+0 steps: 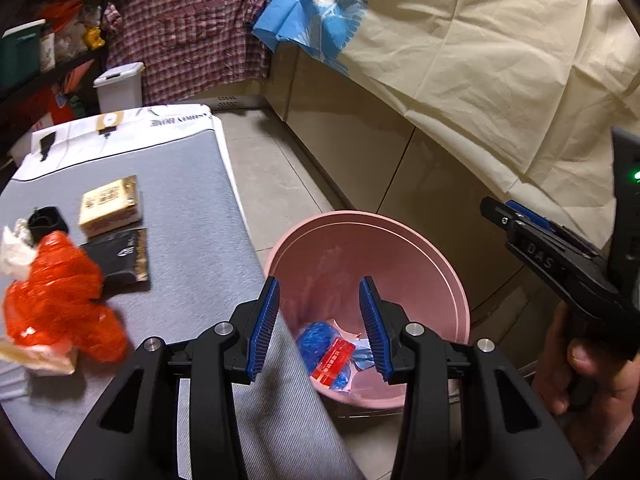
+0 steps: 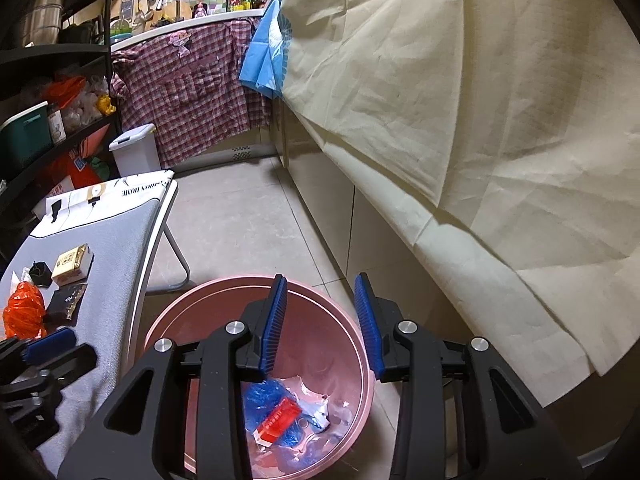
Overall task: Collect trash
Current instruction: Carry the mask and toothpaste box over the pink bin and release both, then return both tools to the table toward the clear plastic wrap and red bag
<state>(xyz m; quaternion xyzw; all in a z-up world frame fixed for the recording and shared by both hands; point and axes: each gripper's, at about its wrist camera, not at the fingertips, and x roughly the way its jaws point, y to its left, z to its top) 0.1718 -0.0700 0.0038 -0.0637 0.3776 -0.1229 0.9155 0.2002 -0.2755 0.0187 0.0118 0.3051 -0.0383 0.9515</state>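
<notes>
A pink bin (image 1: pixel 440 264) (image 2: pixel 356 340) stands on the floor beside a grey-covered table (image 1: pixel 192 200) (image 2: pixel 116 232). It holds a blue wad (image 1: pixel 316 340) (image 2: pixel 260 398), a red packet (image 1: pixel 333 362) (image 2: pixel 280 420) and white scraps. My left gripper (image 1: pixel 318 324) is open and empty above the bin's near edge. My right gripper (image 2: pixel 320 326) is open and empty over the bin; it also shows in the left wrist view (image 1: pixel 520 224). On the table lie an orange plastic bag (image 1: pixel 60 296) (image 2: pixel 24 312), a yellow box (image 1: pixel 110 206) (image 2: pixel 72 266), a black pouch (image 1: pixel 120 260) (image 2: pixel 64 300), a black cap (image 1: pixel 46 220) and white tissue (image 1: pixel 16 248).
A cream cloth (image 1: pixel 480 60) (image 2: pixel 480 100) hangs over the counter on the right. A checked shirt (image 1: pixel 188 28) (image 2: pixel 192 88) and a blue cloth (image 1: pixel 312 4) hang at the back. A white lidded bin (image 1: pixel 120 86) (image 2: pixel 136 150) and a dark shelf (image 2: pixel 48 100) stand at the left.
</notes>
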